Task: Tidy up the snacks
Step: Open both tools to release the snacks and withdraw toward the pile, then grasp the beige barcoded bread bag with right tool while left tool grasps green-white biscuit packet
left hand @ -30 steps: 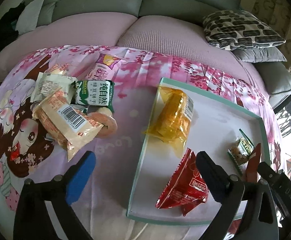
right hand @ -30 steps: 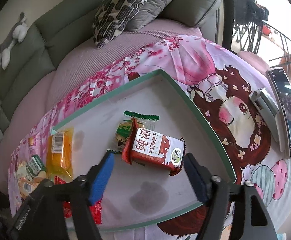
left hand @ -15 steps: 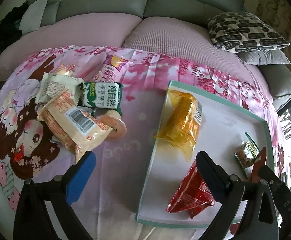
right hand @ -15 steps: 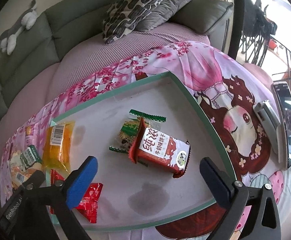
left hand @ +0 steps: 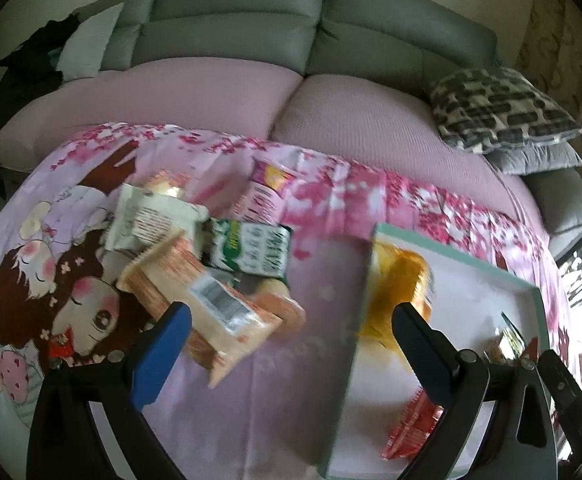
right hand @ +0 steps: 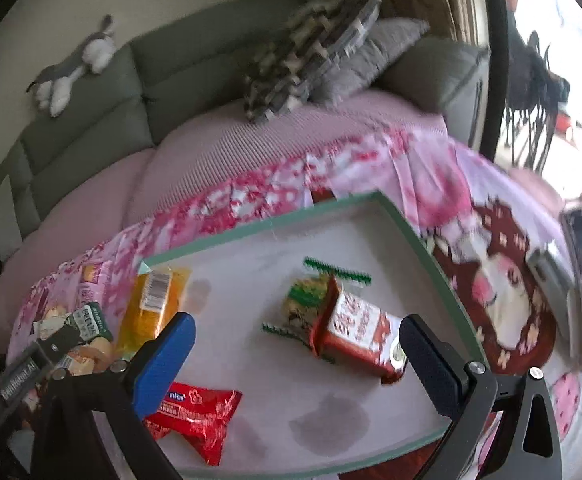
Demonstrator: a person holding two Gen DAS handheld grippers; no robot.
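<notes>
A white tray with a green rim (right hand: 423, 240) (left hand: 451, 248) lies on the pink printed cloth. In it are a red biscuit box (right hand: 355, 332), a small green-edged packet (right hand: 311, 300), a yellow packet (right hand: 153, 304) (left hand: 403, 284) and a red packet (right hand: 199, 412) (left hand: 411, 424). My right gripper (right hand: 295, 356) stands open above the tray, nothing between its fingers; the red box lies just beyond them. A pile of loose snacks lies left of the tray: an orange barcode packet (left hand: 207, 300), a green biscuit pack (left hand: 251, 252), a white packet (left hand: 151, 216), a pink pouch (left hand: 263, 196). My left gripper (left hand: 291, 340) is open over the cloth between pile and tray.
A grey sofa with pink seat cushions (left hand: 251, 92) runs along the back, with patterned and grey pillows (left hand: 499, 108) at the right. A phone and a silver device (right hand: 579, 264) lie on the cloth right of the tray. A plush toy (right hand: 75, 64) rests on the sofa back.
The right gripper opened wide, let go of the red biscuit box in the tray and drew back. The left gripper swung left toward the loose snack pile.
</notes>
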